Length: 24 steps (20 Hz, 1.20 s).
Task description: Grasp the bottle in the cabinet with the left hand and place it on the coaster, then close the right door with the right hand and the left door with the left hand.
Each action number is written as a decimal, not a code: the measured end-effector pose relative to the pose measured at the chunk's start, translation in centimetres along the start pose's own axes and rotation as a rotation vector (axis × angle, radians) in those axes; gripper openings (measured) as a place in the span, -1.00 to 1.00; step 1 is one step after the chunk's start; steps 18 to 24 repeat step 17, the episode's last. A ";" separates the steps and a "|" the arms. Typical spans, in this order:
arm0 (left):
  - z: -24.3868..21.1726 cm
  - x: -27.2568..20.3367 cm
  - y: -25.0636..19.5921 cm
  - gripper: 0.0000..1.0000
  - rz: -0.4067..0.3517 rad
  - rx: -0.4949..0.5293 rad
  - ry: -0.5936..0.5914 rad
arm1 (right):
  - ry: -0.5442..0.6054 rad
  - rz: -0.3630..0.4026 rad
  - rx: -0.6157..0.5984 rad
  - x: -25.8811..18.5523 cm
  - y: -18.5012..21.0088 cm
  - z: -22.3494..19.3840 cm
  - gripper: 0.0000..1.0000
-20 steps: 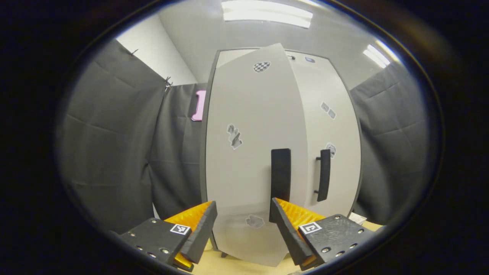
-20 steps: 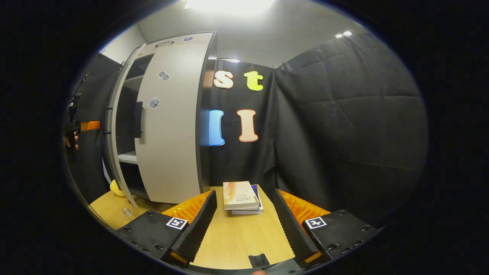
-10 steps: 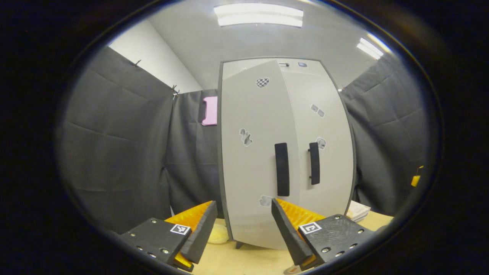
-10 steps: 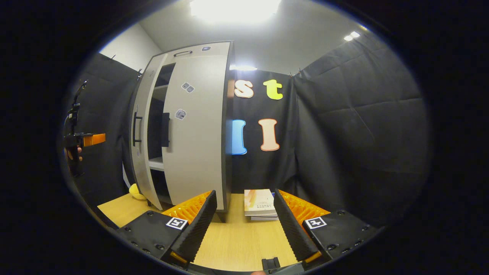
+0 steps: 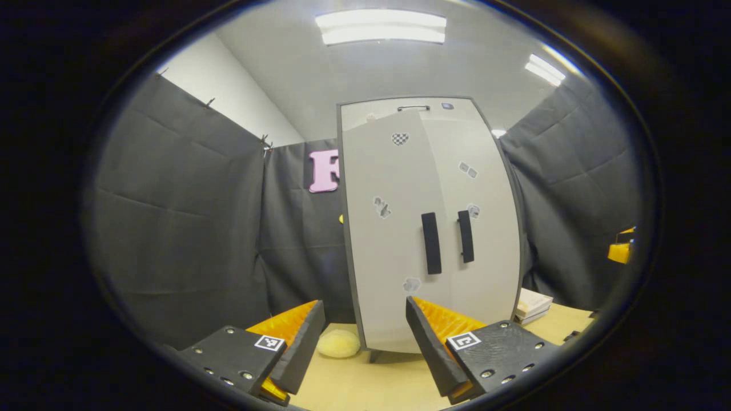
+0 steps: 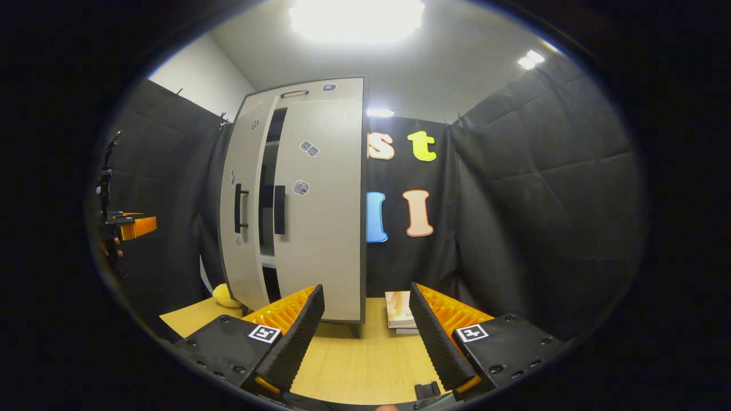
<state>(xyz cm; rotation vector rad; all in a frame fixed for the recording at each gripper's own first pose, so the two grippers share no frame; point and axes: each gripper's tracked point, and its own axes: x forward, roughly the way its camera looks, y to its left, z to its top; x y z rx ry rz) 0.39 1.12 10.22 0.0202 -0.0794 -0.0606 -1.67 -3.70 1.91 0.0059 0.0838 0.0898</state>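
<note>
left door [image 5: 388, 228] not fully shut: in right gripper view a dark gap shows between left door [image 6: 243, 211] and right door [image 6: 322, 205], which looks flush with the cabinet [image 6: 337, 85]. step in hand, as i judge it: finish closing the left door. left claw [image 5: 362, 342] has fingers apart, holding nothing, off the door, apart from its handle [image 5: 431, 242]. right claw [image 6: 365, 337] also apart and empty, low over the desk [image 6: 365, 365], facing the cabinet's right side.

to do it well: bring the left claw to the free edge near the handle, push flat with one finger, straight toward the cabinet, slow at the end so it doesn't bounce back open. no need to clamp the handle. check that the gap is gone and both handles line up.

bottle and coaster: can't make out either here, so can't confirm placement.

surface: light wood desk, smooth. yellow soft thing [image 5: 338, 345] at the cabinet's left foot, stack of books [image 6: 400, 311] on its right. room: booth with black cloth walls, white ceiling, bright strip lights [image 5: 381, 27].
</note>
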 end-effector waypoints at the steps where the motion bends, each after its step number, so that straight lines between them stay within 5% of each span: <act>1: -0.2 -0.7 0.4 0.75 -0.003 -0.002 0.005 | -0.007 -0.003 0.004 -0.4 0.3 0.2 0.91; 14: -3.2 -8.5 4.5 0.76 0.039 0.006 0.042 | -0.027 0.022 0.000 -4.5 3.4 0.6 0.90; 24: -3.4 -9.5 4.7 0.75 0.049 -0.004 0.050 | -0.028 0.019 0.009 -4.7 3.3 0.6 0.91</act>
